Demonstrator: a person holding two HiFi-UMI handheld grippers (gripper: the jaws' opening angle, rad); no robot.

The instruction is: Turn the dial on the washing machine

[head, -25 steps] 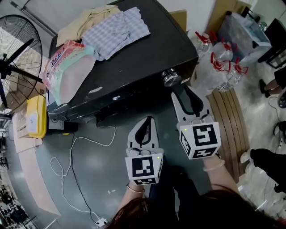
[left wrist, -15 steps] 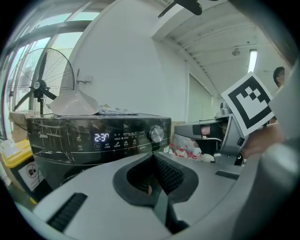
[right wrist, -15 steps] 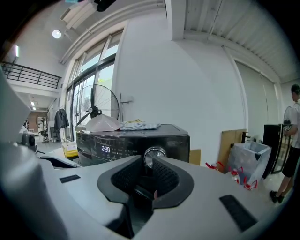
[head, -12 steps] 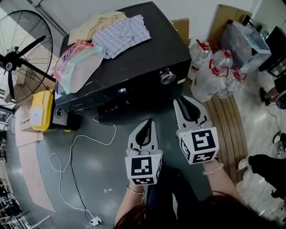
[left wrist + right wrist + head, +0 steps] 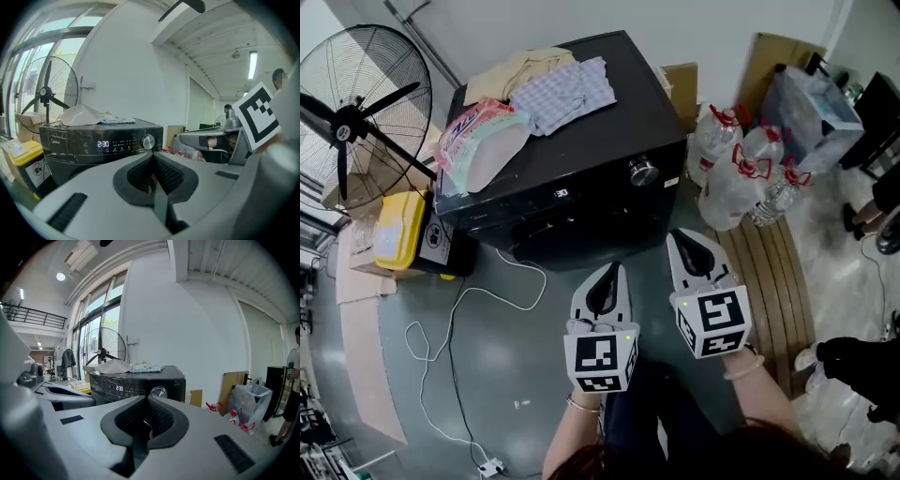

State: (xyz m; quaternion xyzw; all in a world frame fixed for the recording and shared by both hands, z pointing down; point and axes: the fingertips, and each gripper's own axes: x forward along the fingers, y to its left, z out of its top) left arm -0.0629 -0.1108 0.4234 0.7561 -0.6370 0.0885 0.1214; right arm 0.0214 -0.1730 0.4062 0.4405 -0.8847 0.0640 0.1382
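Short of the dial (image 5: 643,171), the right hand-held gripper (image 5: 679,236) has just been closed on nothing, the left hand-held gripper (image 5: 613,269) pressed together too; it could be bumped, not gripped.

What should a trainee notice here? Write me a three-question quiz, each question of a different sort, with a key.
1. True or false: the right gripper is clamped on the dial of the washing machine.
2. The machine's display reads: A) 2:30 B) 0:45 C) 1:10.
3. Fill in: in the head view, a standing ____ is left of the machine.
Key: 1. False: its jaws have just been closing with nothing between them, and it is apart from the dial. 2. A. 3. fan.
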